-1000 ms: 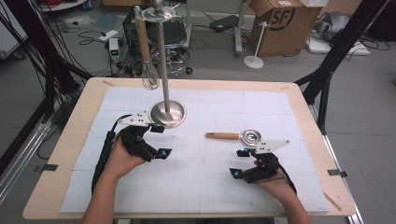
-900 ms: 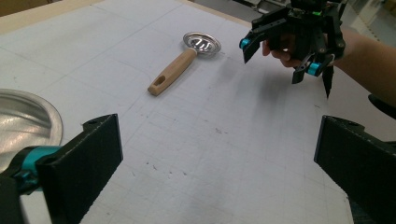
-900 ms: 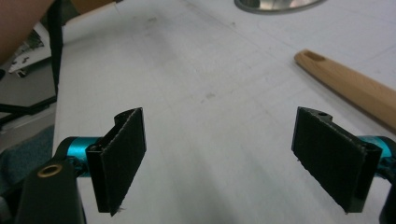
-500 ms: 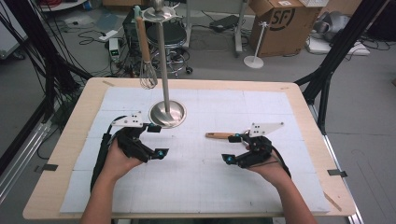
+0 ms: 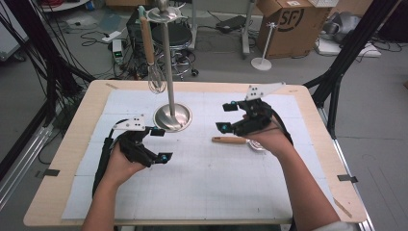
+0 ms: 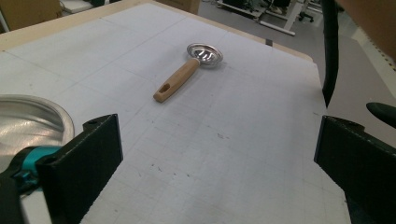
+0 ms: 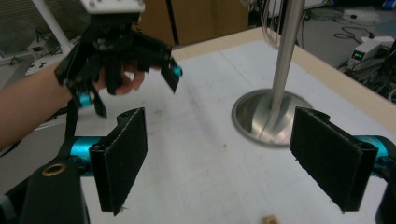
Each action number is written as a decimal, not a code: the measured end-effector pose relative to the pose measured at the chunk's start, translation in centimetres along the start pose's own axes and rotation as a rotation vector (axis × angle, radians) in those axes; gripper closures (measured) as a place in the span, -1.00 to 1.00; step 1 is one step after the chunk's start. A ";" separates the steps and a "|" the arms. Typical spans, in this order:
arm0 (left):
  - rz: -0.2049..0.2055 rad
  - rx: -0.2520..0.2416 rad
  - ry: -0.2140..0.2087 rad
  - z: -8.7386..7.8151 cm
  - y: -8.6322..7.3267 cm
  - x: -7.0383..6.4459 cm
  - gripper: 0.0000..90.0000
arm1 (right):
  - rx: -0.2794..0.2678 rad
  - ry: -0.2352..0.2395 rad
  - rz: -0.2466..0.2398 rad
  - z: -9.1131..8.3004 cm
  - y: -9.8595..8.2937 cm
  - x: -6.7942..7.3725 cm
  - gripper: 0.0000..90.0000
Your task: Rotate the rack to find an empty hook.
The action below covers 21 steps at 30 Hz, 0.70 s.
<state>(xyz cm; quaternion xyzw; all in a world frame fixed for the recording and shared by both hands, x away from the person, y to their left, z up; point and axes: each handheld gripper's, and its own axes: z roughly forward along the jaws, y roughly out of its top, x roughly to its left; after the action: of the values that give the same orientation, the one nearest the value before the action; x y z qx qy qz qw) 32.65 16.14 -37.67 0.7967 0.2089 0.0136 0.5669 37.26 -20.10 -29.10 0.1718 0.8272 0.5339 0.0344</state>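
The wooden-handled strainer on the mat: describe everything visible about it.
The strainer is small, with a round shiny metal bowl and a light wooden handle that has a hanging slot near its end. It lies flat on the white gridded mat, untouched. In the high view the right gripper hovers over it, jaws open, the hand hiding the bowl.

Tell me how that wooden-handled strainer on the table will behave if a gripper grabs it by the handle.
The strainer looks rigid, with a solid wooden handle, so it should not flop. Its small metal bowl probably makes it light but slightly head-heavy, so it may droop at that end. Lying flat, it seems unlikely to roll.
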 end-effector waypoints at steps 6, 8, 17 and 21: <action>0.001 0.009 -0.003 0.0 -0.1 0.0 -0.96 | -0.021 0.008 -0.026 1.1 4.5 -0.8 -0.41; 0.005 0.012 0.000 0.1 -0.1 0.0 -0.96 | -0.027 0.001 -0.040 1.5 5.6 -0.9 -0.31; 0.005 0.014 -0.004 0.1 -0.1 0.0 -0.96 | -0.015 0.030 -0.097 3.2 9.5 -1.3 0.10; 0.001 0.011 -0.007 0.2 -0.1 0.0 -0.96 | 0.003 0.054 -0.108 3.9 10.9 -1.6 0.23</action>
<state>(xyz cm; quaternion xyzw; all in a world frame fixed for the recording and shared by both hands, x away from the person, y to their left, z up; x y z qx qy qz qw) 32.63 15.94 -37.82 0.8001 0.2065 0.0099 0.5632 42.38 -13.20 -21.20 0.1124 0.8368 0.5343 0.0407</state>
